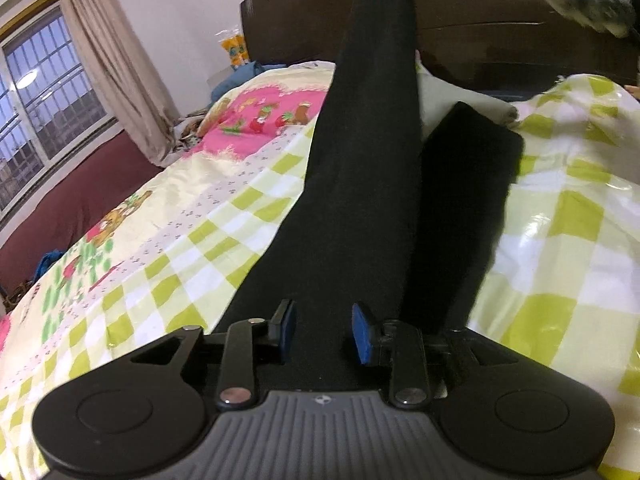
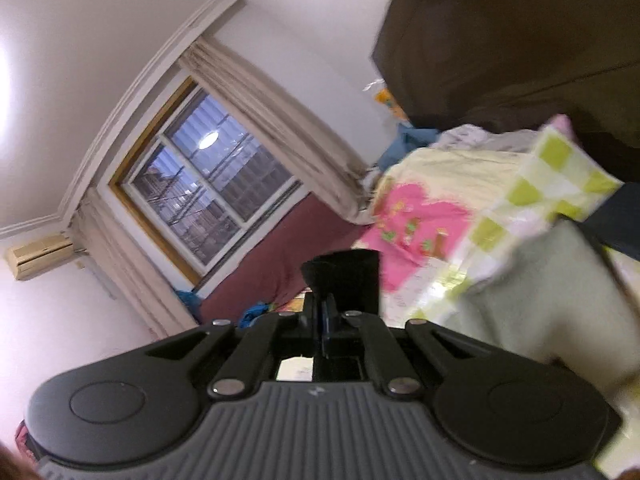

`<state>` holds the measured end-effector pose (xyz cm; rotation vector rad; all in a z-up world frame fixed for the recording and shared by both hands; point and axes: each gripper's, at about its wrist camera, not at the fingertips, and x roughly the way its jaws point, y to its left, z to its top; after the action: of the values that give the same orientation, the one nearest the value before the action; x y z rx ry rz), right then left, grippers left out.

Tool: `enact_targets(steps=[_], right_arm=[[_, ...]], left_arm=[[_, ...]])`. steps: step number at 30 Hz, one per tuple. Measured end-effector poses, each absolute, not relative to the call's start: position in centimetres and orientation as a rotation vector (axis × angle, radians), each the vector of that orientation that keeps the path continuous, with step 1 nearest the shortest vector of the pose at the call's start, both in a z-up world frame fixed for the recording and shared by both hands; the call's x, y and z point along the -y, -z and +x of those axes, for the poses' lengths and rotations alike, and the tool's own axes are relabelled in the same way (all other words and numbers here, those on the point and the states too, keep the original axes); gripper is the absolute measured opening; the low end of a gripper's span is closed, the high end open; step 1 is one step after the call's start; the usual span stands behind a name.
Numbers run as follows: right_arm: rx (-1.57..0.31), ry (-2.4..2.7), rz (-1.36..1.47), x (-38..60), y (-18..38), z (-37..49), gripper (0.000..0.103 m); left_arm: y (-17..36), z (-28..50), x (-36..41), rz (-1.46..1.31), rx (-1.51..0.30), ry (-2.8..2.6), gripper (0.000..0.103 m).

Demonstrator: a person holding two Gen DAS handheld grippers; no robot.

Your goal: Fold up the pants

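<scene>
A: Folding is getting under way, I'd judge: the left tool (image 1: pixel 324 330) is sitting low over the waist end of the black pants (image 1: pixel 360 208), its blue pads (image 1: pixel 363 334) standing partly apart with dark cloth lying between them but, as far as I can tell, not being pinched.

B: So the left one is only resting there?

A: It is looking that way; whether the pads are brushing the fabric I cannot tell. The pants are lying along the checked bedspread (image 1: pixel 192 264), one leg flat on it to the right, the other leg rising off the bed toward the top of the view.

B: And what is lifting that leg?

A: The right tool (image 2: pixel 325 320). In its own view its jaws are pressed fully together, and a black cuff of the pants (image 2: pixel 348 280) is sticking up from between them, so it is gripping the hem end. Beyond it the bedspread (image 2: pixel 500 216), the curtain (image 2: pixel 288 128) and the window (image 2: pixel 208 192) are tilting across the frame.

B: What is the next move calling for?

A: Probably carrying the raised leg across and laying it on the flat one, edges matching. That is asking for a firm hold on the cuff, and for the left tool to be pinning the waist so the pants are not sliding. Farther off, the dark headboard (image 1: pixel 480 40) is standing behind the bed.
</scene>
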<state>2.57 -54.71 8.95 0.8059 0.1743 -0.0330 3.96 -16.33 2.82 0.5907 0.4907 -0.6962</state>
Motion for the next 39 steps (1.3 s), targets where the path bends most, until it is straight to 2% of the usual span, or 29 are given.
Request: enact_targets(steps=[5,8,11,13,21,22,23,24,26,31,33,35,39], right_arm=[[-0.38,0.33,0.94,59.4,0.9,1.8,0.003],[-0.4,0.364,1.018,60.6,3.9,1.5,0.003],[-0.398,0.327,1.009,60.3,4.3,1.5,0.004],[-0.384,0.298,1.01,60.2,4.2,1.8,0.009],[-0.413,0.253,0.993,59.5,4.5,2.9,0.008],[-0.418,0.262,0.981,59.4,4.4,2.9,0.005],[-0.418,0.269,0.98,59.6,4.3,2.9,0.004],[-0.408,0.277,0.991,59.8,4.1,2.6,0.004],[-0.386,0.28,1.009,60.2,4.1,1.7,0.003],[-0.444,0.3,0.957,60.0,4.4,1.6,0.004],[-0.45,0.258,0.965,59.7,4.6,2.1,0.005],[-0.467,0.244,0.94,59.2,4.5,2.8,0.009],[-0.498,0.335,0.876,58.7,4.2,2.9,0.009]], left_arm=[[-0.4,3.0,17.0,0.655,-0.54,0.742,0.05],[0.3,2.3,17.3,0.691,-0.556,0.741,0.05],[0.8,2.3,17.6,0.711,-0.564,0.739,0.05],[1.2,2.2,18.0,0.741,-0.545,0.726,0.05],[2.5,2.2,18.7,0.772,-0.548,0.716,0.051],[2.7,2.4,18.8,0.779,-0.558,0.718,0.047],[2.8,2.6,18.9,0.78,-0.566,0.721,0.038],[2.8,2.7,19.0,0.775,-0.578,0.722,0.034],[2.3,2.9,18.6,0.737,-0.586,0.727,0.031],[1.8,2.8,17.4,0.765,-0.553,0.695,0.034],[1.7,2.7,16.3,0.778,-0.553,0.69,0.038],[1.5,2.5,15.1,0.782,-0.553,0.681,0.046],[1.6,2.1,13.1,0.784,-0.582,0.651,0.047]])
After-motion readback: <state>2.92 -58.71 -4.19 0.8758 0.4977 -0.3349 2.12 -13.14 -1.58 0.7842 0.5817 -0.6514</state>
